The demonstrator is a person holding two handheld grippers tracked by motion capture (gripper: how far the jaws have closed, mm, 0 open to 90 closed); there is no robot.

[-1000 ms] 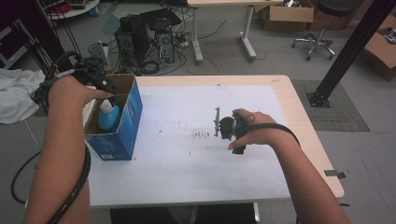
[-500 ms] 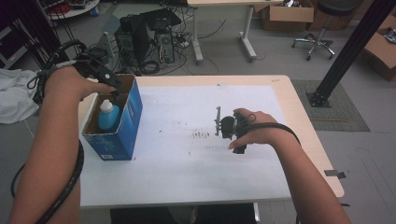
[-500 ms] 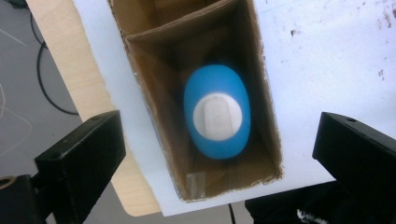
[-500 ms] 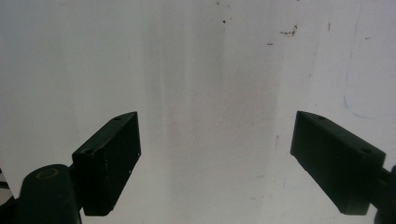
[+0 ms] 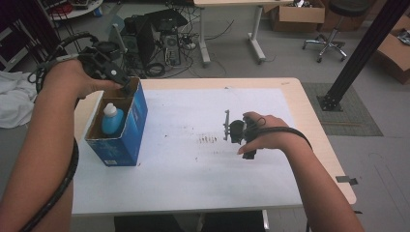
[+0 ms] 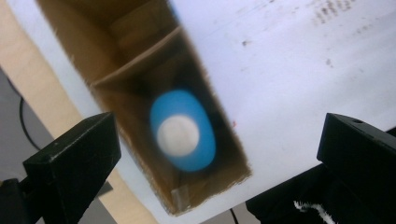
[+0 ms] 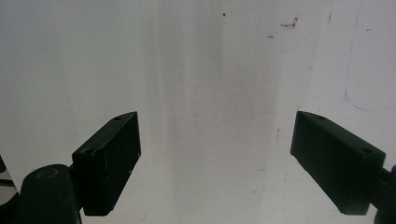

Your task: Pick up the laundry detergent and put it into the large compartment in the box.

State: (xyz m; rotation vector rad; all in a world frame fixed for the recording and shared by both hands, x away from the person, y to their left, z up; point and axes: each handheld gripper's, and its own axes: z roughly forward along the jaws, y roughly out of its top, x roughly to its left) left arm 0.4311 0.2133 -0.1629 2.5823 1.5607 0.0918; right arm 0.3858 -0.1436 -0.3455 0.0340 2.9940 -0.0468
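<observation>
A blue cardboard box [image 5: 126, 126] stands open-topped on the left of the white table [image 5: 193, 183]. A blue bottle [image 5: 112, 121] with a white cap stands upright inside it. My left gripper [image 5: 124, 86] hovers over the box's far end. In the left gripper view its jaws have just been opening and now stand wide apart [image 6: 219, 135], looking down on the bottle [image 6: 182, 133] below them without touching it. My right gripper [image 5: 227, 125] rests near the table's middle. Its jaws [image 7: 215, 135] are open over bare tabletop.
Dark specks [image 5: 209, 140] mark the table between box and right gripper. Behind the table are a computer tower [image 5: 157, 34], floor cables and a second desk [image 5: 232, 5]. A black post [image 5: 358, 53] stands at right. White cloth [image 5: 14, 104] lies at far left.
My left gripper has lifted up out of the box and back toward its far end, and its jaws have spread. The bottle stays in the box. The right hand has kept still.
</observation>
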